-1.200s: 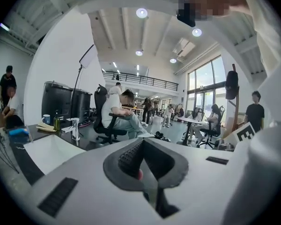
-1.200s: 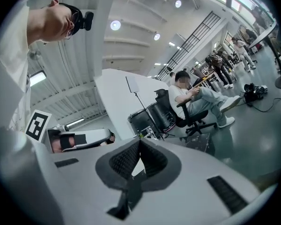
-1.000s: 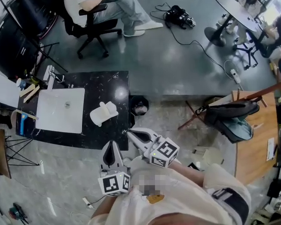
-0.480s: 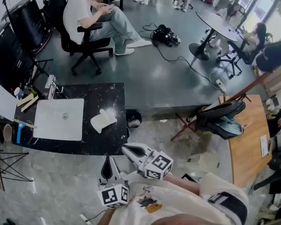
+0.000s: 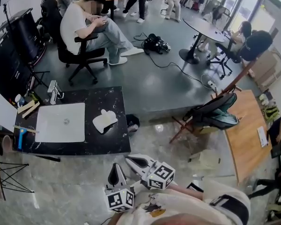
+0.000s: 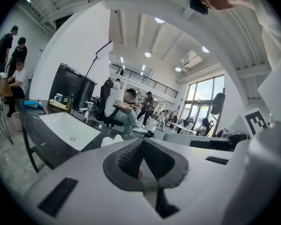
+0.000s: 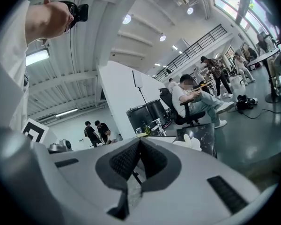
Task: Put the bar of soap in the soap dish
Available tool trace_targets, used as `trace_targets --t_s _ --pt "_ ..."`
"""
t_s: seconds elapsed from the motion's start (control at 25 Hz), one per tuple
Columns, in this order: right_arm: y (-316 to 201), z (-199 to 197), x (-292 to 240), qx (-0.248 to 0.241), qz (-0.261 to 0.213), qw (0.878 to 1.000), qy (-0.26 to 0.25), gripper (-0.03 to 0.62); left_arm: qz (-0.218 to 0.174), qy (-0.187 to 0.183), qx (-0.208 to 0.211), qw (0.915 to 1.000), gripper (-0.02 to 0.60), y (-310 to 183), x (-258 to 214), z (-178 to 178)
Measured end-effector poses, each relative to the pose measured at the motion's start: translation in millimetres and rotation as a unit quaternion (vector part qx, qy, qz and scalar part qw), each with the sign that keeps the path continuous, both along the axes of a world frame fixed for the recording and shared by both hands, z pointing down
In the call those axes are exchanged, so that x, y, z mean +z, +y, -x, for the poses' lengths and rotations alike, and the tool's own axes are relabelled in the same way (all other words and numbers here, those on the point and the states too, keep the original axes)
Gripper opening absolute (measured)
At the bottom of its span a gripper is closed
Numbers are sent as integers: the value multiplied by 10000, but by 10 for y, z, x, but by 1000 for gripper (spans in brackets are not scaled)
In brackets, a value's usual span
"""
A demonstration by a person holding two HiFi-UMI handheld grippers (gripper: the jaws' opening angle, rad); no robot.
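A white lumpy item [image 5: 104, 121] lies on the black marble counter [image 5: 105, 144], right of the sink; whether it is the soap, the dish or both I cannot tell. It shows small in the left gripper view [image 6: 113, 139] and in the right gripper view [image 7: 191, 142]. My left gripper [image 5: 115, 166] and right gripper [image 5: 129, 159] hang over the floor in front of the counter's near right corner and point toward it. Both sets of jaws are closed with nothing between them, as the left gripper [image 6: 141, 142] and right gripper [image 7: 139, 140] also show in their own views.
A white square sink [image 5: 61, 122] with a faucet [image 5: 53, 92] fills the counter's left half. A dark bin [image 5: 131, 122] stands by its right side. A person sits on an office chair [image 5: 82, 55] beyond. A backpack on a folding stand [image 5: 210, 116] and a wooden table [image 5: 246, 130] are to the right.
Both grippers have drawn back from the counter's front edge and are over the floor now. The counter looks farther off and more of the room shows.
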State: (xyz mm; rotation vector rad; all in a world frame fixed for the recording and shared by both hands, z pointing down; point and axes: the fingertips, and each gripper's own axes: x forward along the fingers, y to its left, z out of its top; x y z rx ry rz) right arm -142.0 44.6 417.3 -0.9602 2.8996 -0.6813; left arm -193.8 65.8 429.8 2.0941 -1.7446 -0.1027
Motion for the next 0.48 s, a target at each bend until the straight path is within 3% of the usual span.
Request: trace_targets --t_s 0.28,0.48 --pt "232 99 20 -284 -59 9995 111 6 -72 82 -218 9997 6 315 -13 55" --pt "217 30 -63 -360 -216 9989 218 6 -355 116 -391 9985 6 267 -170 17"
